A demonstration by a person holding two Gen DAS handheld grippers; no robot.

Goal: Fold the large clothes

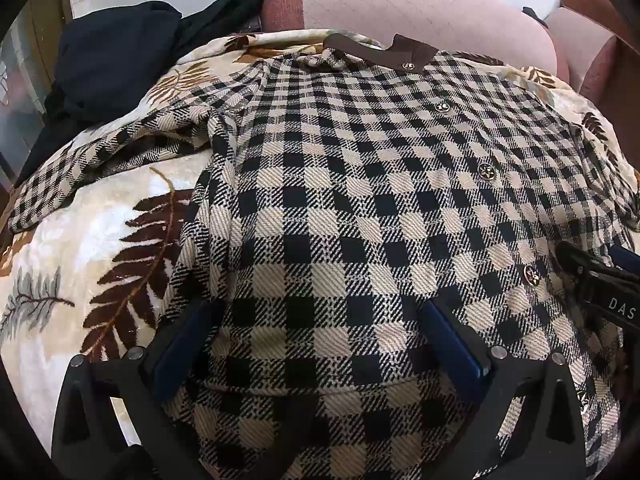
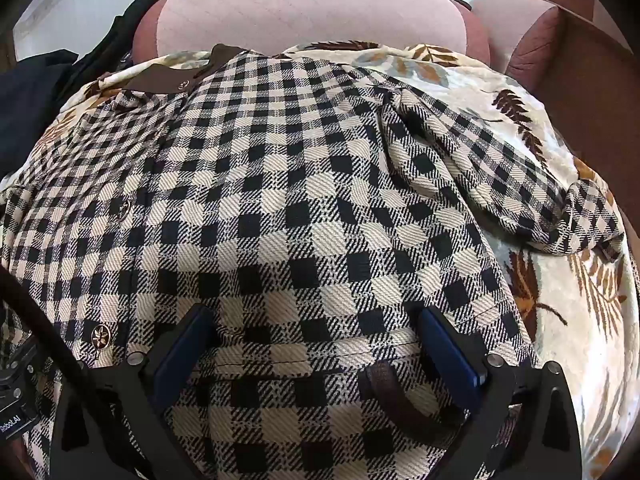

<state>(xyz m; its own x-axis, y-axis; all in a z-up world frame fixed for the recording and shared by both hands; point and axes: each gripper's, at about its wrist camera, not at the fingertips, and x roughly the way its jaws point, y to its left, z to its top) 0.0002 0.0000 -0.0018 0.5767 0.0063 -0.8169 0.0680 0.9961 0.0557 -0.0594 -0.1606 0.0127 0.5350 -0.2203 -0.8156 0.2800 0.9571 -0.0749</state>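
Checked jacket (image 1: 340, 184) lay spread flat, buttoned, on a leaf-print blanket (image 1: 80, 240), brown collar (image 1: 372, 50) at twelve o'clock near the pink cushion (image 1: 420, 4); one sleeve (image 1: 100, 160) trailed toward nine o'clock, the other sleeve (image 2: 500, 184) toward three o'clock; left tool (image 1: 316, 316) stood wide open over the hem at six o'clock, gripping nothing; right tool (image 2: 312, 320) likewise gaped wide above the hem, empty; dark clothing (image 1: 120, 52) was heaped at ten o'clock.

Checked coat (image 1: 340, 200) lying buttoned on a leaf-print blanket (image 1: 80, 260). Left gripper (image 1: 316, 320) over the coat's hem, jaws spread; right gripper (image 1: 600, 276) beside the coat's lowest button (image 1: 531, 276).
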